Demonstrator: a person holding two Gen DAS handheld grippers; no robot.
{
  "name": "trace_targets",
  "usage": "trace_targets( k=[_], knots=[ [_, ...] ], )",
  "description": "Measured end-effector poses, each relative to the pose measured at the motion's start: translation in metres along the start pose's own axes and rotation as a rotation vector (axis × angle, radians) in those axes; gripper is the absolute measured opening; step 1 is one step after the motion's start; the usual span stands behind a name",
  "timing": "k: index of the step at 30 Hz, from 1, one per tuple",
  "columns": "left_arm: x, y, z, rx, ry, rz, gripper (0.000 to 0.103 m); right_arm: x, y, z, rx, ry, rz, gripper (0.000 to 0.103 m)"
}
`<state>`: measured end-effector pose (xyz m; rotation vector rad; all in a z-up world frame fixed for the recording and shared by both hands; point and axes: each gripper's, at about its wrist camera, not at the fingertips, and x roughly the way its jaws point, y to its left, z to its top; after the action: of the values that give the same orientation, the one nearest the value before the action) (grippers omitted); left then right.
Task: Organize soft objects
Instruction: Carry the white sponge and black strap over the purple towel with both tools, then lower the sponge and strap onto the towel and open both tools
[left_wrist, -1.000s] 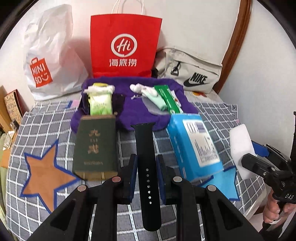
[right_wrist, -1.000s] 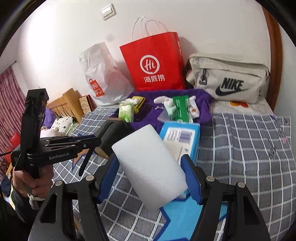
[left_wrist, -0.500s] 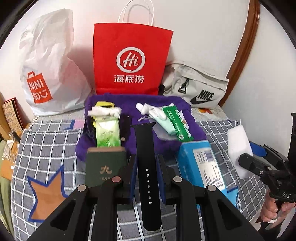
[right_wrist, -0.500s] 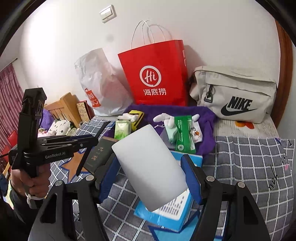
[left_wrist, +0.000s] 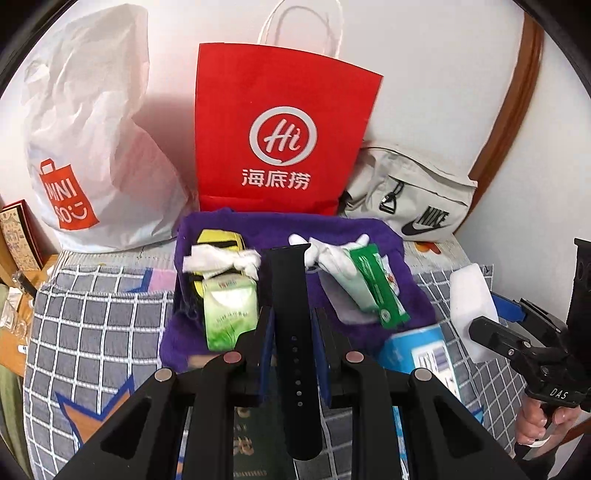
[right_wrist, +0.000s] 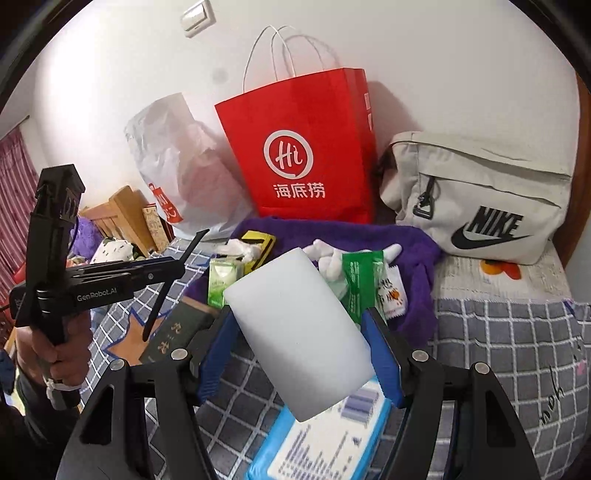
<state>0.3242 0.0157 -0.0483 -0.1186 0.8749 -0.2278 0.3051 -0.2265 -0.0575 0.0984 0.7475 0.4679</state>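
Left gripper (left_wrist: 291, 332): fingers drawn close together and clamped on a black watch strap (left_wrist: 293, 354). Strap is matte and flexible-looking, with a row of small holes down its middle; it runs lengthwise between the fingers, its far end reaching out over the purple towel (left_wrist: 413, 306), its near end hanging past the fingers toward the camera.

Right gripper (right_wrist: 299, 350): fingers set moderately wide, blue pads pressed on both sides of a white sponge block (right_wrist: 299, 332). Block is plain, smooth, rectangular, tilted, held in the air above the blue tissue pack (right_wrist: 314, 443) on the bed.

Surroundings: bed cover (right_wrist: 498, 343) is grey with a white grid and star patches. The purple towel lies spread toward the wall and carries a green tissue packet (left_wrist: 231, 314), a yellow-and-black item (left_wrist: 218, 240) with crumpled white tissue (left_wrist: 218, 260) over it, white gloves (left_wrist: 332, 254) and a green sachet (left_wrist: 376, 288). A dark green booklet (right_wrist: 177, 328) lies on the cover just in front of the towel.

Against the wall: a red paper bag (left_wrist: 284, 136), a white plastic bag (left_wrist: 88, 147) to its left, a beige Nike pouch (right_wrist: 484, 199) to its right.

The towel's middle strip, between the two clusters, is bare.
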Motion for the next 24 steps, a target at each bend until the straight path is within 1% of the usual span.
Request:
trace_targets(
  k=[4, 12, 18, 24],
  knots=[
    [0.011, 0.007, 0.015, -0.005, -0.001, -0.002, 0.02, 0.013, -0.005, 0.016, -0.016, -0.001, -0.015, 0.068],
    [0.035, 0.02, 0.042, -0.007, 0.006, 0.022, 0.02, 0.039, -0.017, 0.043, -0.031, 0.006, -0.043, 0.068],
    [0.059, 0.034, 0.055, -0.034, 0.025, 0.023, 0.02, 0.067, -0.032, 0.051, -0.019, 0.032, -0.044, 0.068],
    [0.09, 0.044, 0.058, -0.048, 0.061, 0.035, 0.02, 0.097, -0.045, 0.047, -0.007, 0.077, -0.031, 0.068]
  ],
)
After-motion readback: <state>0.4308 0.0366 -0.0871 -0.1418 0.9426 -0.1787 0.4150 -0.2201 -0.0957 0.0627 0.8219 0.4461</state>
